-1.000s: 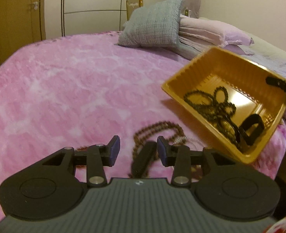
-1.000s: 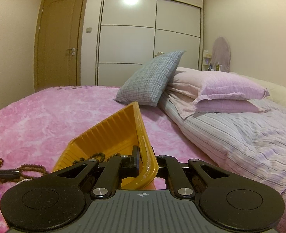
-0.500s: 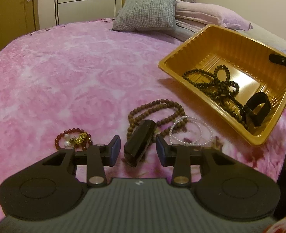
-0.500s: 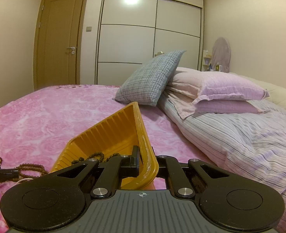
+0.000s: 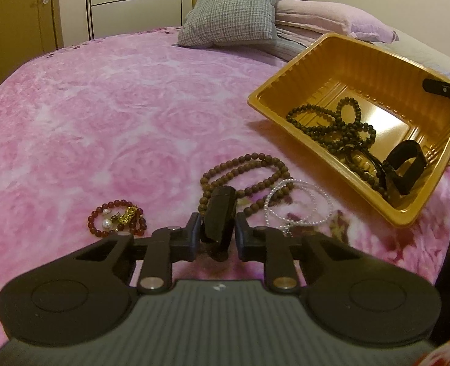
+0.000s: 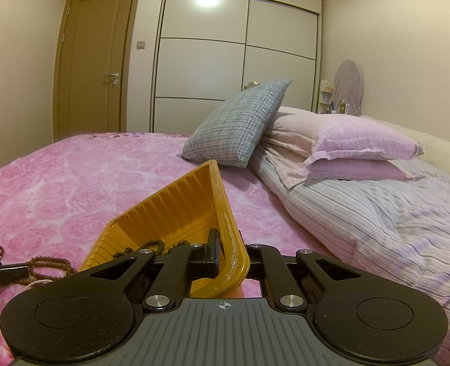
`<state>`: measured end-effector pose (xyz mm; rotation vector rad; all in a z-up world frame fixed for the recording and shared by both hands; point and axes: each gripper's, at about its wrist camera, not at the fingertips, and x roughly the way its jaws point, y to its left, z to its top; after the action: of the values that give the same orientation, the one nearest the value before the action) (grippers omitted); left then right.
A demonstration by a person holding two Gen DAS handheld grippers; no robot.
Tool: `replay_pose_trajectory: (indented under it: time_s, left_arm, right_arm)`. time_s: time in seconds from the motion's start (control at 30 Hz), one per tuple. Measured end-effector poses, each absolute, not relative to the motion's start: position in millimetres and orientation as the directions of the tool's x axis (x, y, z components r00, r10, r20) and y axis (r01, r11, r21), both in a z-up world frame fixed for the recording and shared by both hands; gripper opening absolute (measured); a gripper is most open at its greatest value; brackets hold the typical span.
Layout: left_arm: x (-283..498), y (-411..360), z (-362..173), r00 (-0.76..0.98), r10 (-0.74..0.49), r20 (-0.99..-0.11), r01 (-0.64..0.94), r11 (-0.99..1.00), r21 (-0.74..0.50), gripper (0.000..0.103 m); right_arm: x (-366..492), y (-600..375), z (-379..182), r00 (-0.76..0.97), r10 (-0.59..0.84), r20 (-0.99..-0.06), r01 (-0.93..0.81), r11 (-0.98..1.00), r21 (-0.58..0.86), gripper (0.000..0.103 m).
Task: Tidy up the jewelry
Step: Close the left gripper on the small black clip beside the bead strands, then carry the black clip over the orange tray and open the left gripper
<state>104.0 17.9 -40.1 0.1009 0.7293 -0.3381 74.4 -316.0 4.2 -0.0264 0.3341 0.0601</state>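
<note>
My left gripper (image 5: 217, 236) points down at the pink bedspread. Its jaws are closing on a glossy black band (image 5: 220, 213), and both pads touch the band's sides. Just beyond lie a brown bead necklace (image 5: 243, 164), a white pearl strand (image 5: 301, 204) and, to the left, a red bead bracelet (image 5: 115, 219) with a gold charm. My right gripper (image 6: 231, 259) is shut on the rim of a yellow tray (image 5: 267, 103), which it holds tilted. A dark bead necklace (image 5: 331, 125) and another black band (image 5: 406, 167) lie in the tray.
A grey checked cushion (image 6: 240, 122) and lilac pillows (image 6: 347, 140) are stacked at the head of the bed. A striped quilt (image 6: 377, 219) covers the right side. A door (image 6: 93, 61) and white wardrobe (image 6: 234, 61) stand behind the bed.
The left gripper tipped down toward the bedspread and its jaws narrowed onto the black band. The right gripper and the tray stayed put.
</note>
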Motion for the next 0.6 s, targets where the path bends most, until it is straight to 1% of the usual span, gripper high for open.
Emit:
replay_pose_trajectory:
  time_s: [0.6]
  left_arm:
    - [94, 18, -9, 0.737, -0.288, -0.611, 0.316, 0.947, -0.066, 0.019]
  right_arm:
    - [74, -315, 5, 0.943, 0.055, -0.328, -0.064, 0.998, -0.018, 0.007]
